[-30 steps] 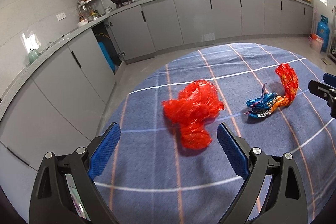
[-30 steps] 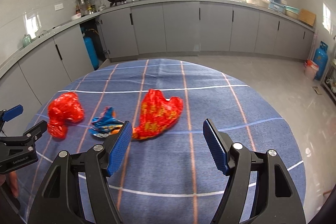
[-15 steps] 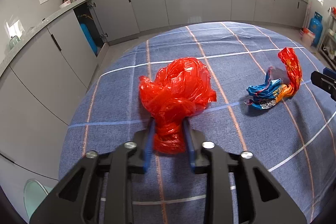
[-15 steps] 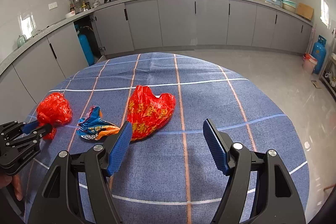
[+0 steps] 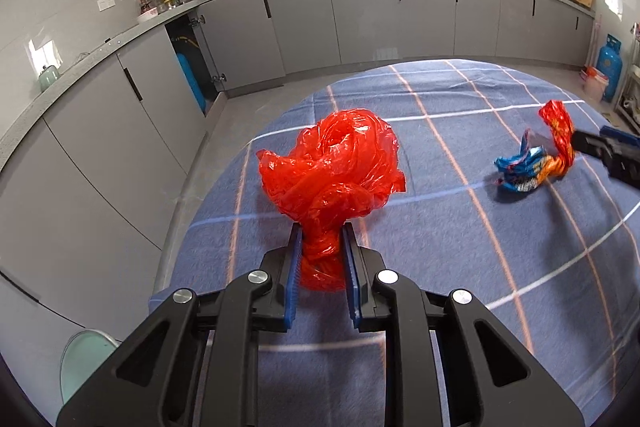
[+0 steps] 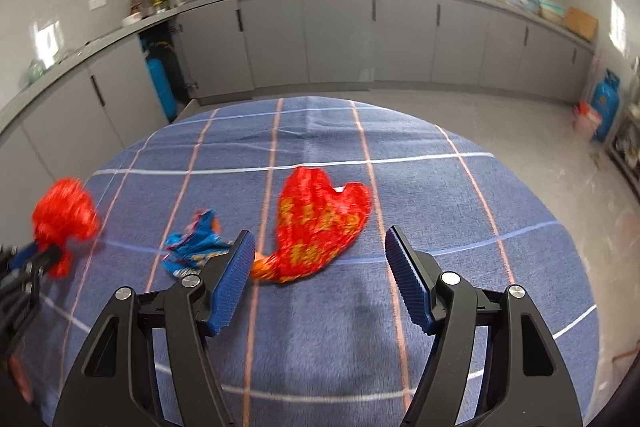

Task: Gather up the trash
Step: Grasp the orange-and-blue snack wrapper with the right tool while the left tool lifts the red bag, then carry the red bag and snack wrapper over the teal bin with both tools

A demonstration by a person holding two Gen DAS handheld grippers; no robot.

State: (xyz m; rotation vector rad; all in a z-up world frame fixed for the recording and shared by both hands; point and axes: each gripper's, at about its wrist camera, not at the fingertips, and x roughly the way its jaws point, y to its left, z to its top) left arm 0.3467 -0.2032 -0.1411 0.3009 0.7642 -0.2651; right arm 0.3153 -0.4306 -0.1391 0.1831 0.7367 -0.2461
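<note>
Gripping the red plastic bag (image 5: 332, 167) w/ the left tongs (image 5: 320, 259): both blue pads are squeezed onto its twisted lower end, and the crumpled bulk puffs out past the tips. Pinching the narrow neck makes sense, as the rest is too loose and slippery to clamp. Whether the bag has lifted clear of the blue checked tablecloth (image 5: 460, 267) or rests on it, can't tell.

Right tongs (image 6: 320, 263) stand apart but are closing in, nothing pressed betw. the pads yet. They're lined up on the red-and-orange snack wrapper (image 6: 320, 223), which lies flat on the cloth w/ its twisted tail just beside the left pad. Coming in low and angled down probably lets the pads bracket the flat foil from both sides, since it gives little height to bite.

A crumpled blue wrapper (image 6: 196, 247) sits betw. the bag and the red wrapper, just beside the tail; it's not yet picked up. No bin shows in either view, so where the trash goes is unknown.

Risk: thin foil may slide on the cloth instead of bunching up betw. the pads.
</note>
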